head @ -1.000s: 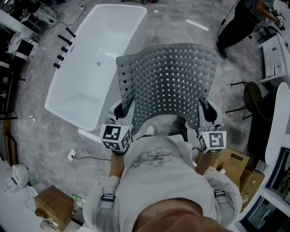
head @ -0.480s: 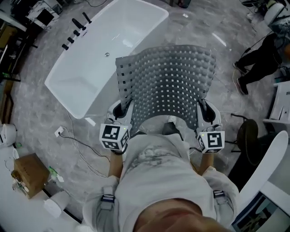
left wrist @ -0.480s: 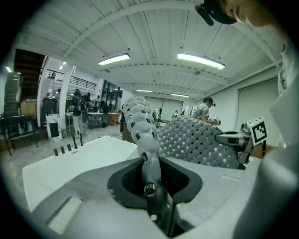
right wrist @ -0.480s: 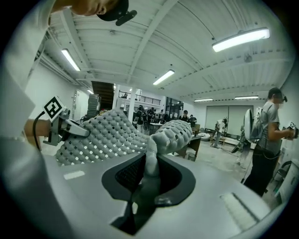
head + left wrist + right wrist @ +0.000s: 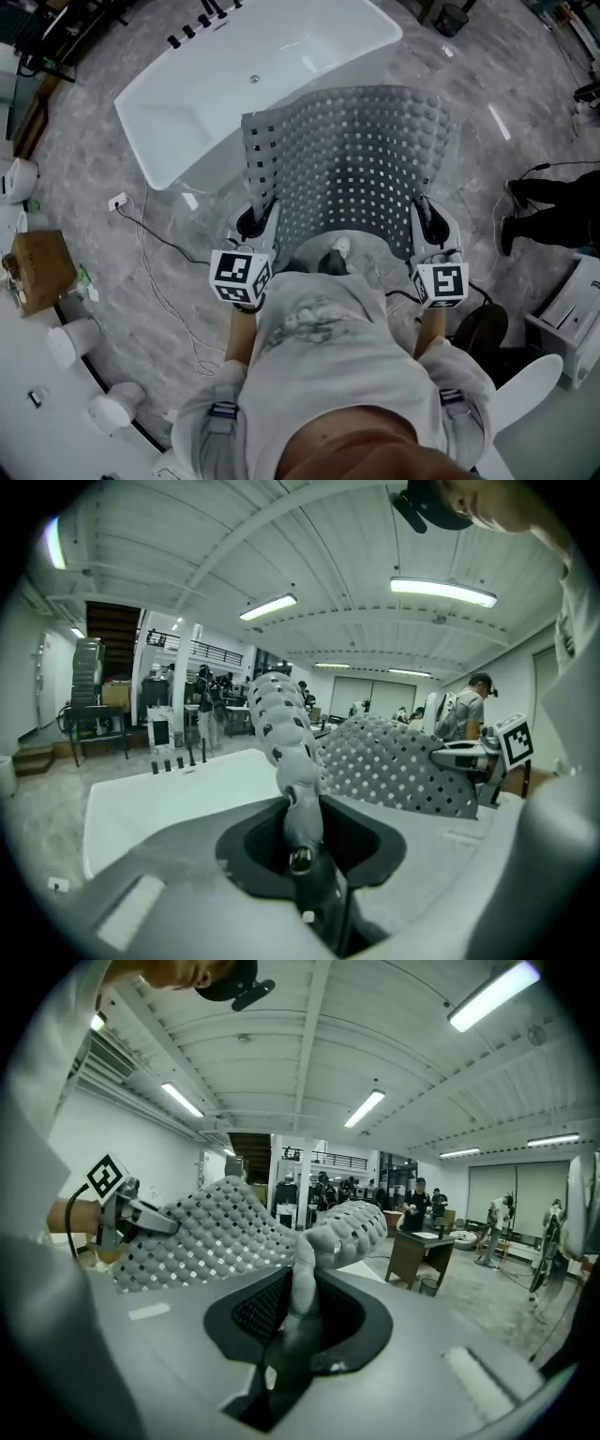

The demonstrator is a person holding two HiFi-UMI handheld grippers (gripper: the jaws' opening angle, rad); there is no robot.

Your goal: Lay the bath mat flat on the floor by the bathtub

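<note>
marble floor (image 5: 112,272); bath mat (image 5: 352,169) clamped between grippers.

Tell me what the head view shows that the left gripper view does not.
Only the head view shows the cardboard box, the cable on the ground, the person's shoe and the left tool's marker cube. Only the left gripper view shows the ceiling lamps and a staircase. Both show the bath mat, gripped by the left tool and the right tool, and the white bathtub.
</note>
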